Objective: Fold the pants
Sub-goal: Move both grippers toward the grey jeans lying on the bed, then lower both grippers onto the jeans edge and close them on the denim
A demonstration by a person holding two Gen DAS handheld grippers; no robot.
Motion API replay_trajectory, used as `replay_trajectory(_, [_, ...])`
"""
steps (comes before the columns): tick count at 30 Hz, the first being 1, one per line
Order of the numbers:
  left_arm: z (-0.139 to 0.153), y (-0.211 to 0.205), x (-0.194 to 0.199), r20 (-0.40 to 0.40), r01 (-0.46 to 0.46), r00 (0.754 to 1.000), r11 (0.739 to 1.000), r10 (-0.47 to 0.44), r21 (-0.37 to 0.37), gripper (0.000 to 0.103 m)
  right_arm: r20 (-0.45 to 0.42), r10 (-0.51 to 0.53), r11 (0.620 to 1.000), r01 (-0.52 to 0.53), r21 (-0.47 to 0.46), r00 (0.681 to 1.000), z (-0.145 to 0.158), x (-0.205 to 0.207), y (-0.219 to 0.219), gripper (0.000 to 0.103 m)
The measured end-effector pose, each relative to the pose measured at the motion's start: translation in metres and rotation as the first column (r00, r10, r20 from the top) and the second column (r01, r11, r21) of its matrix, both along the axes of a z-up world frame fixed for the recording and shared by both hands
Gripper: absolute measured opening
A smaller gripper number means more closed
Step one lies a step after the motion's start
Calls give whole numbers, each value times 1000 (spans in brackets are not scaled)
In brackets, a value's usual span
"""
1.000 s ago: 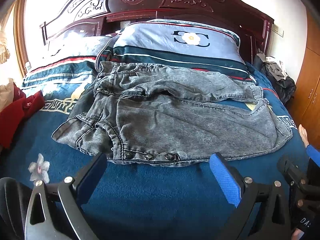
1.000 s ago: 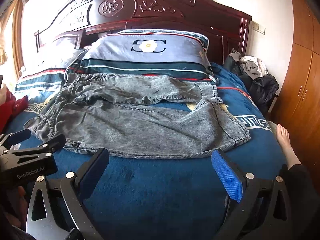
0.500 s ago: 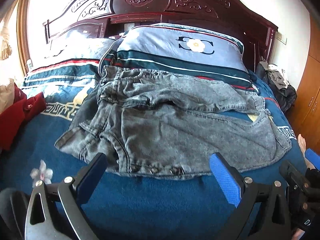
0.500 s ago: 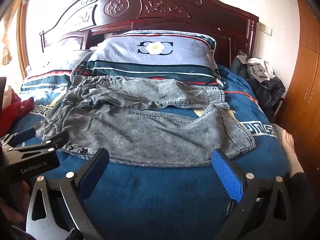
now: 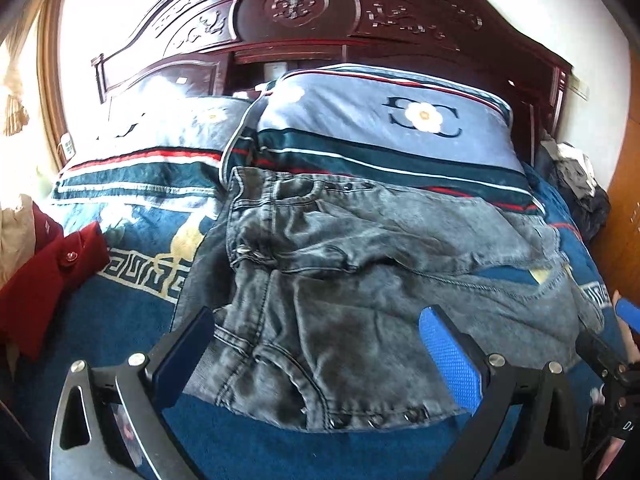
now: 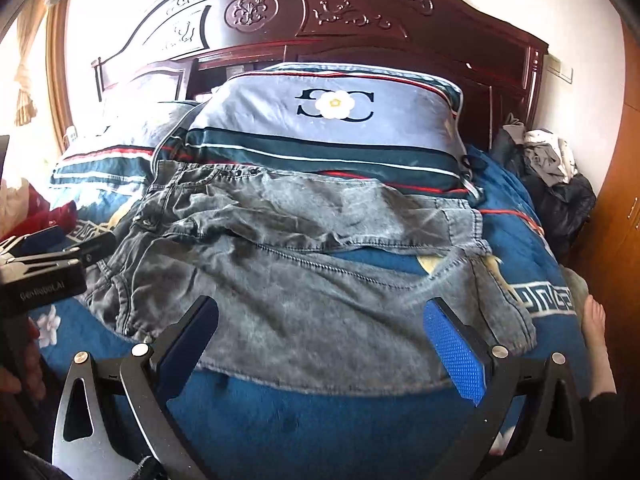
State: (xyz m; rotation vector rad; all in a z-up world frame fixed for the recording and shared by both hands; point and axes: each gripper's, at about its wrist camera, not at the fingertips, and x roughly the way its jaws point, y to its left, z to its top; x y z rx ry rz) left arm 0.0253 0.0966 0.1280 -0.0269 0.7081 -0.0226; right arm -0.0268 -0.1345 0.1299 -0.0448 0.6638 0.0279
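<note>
Spread over a blue patterned bedcover (image 6: 280,420) in front of a carved dark headboard (image 6: 360,12), the grey denim pants (image 6: 304,304) are laid nearly flat in the centre of both views, presumably so that a fold can be made without lifting the whole garment. Their long axis is seen running left to right across the frame: the waistband with its buttons (image 5: 372,420) sits at lower left, the leg hems (image 6: 516,312) toward the right edge. One leg is laid behind the other, against the striped pillow (image 6: 332,128). The left gripper (image 5: 316,356) is held over the waist end, the right gripper (image 6: 320,340) over the near leg; both are spread wide and nothing is pinched.
</note>
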Motion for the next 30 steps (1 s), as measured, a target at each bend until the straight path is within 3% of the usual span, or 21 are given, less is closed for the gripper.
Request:
replay_trajectory(9, [-2, 24, 40, -43, -27, 999, 1000, 26, -14, 103, -32, 11, 1000, -11, 16, 999, -5, 35, 0, 103])
replay_trajectory(13, [0, 40, 69, -58, -22, 998, 1000, 23, 20, 103, -62, 44, 999, -44, 13, 997, -8, 59, -1, 103])
replay_trajectory(20, [-9, 74, 119, -114, -41, 992, 998, 45, 39, 103, -137, 91, 991, -76, 105, 986, -10, 123, -17, 103])
replay_trajectory(26, [-23, 101, 166, -160, -67, 984, 997, 73, 43, 103, -168, 119, 991, -108, 77, 979, -9, 178, -19, 103])
replay_trajectory(30, [-32, 112, 200, -182, -79, 980, 996, 83, 28, 103, -190, 198, 979, -185, 86, 961, -14, 215, -16, 103])
